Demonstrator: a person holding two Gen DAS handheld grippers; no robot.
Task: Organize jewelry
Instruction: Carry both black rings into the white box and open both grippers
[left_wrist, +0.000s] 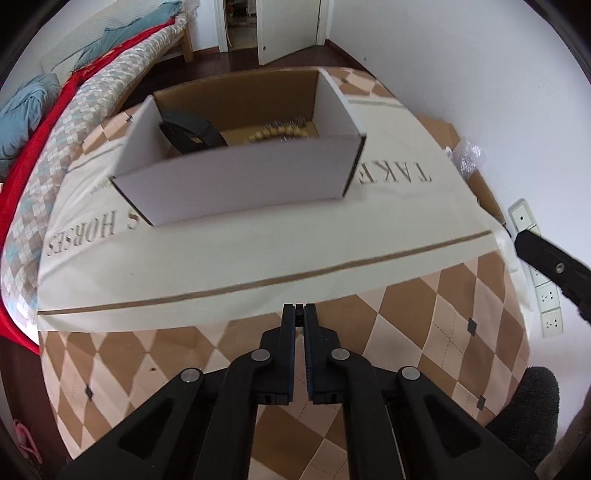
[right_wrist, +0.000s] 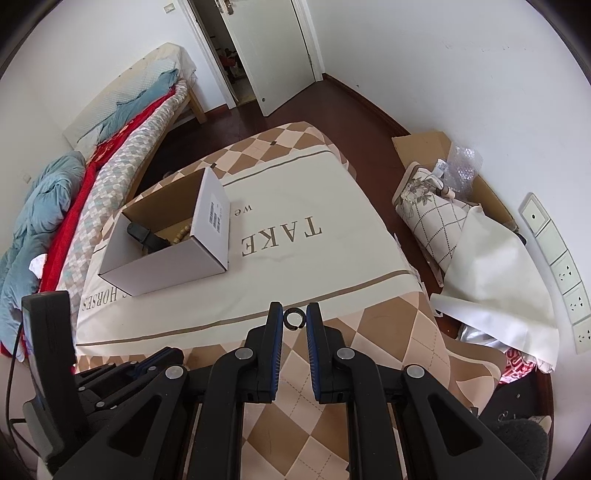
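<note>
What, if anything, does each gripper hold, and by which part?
The right gripper holds a small dark open ring, pinched across its outer sides near the fingers' tips. The left gripper is shut on nothing.

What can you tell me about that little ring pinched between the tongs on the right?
The ring is a small, thin, dark band that looks like metal, with a gap on its lower side, so it is an open ring, not a closed loop. It stands upright, its hole facing the camera, clamped at its two sides between the tips of the right tongs. It hangs in the air above the patterned cloth, near its brown stripe, touching nothing else.
</note>
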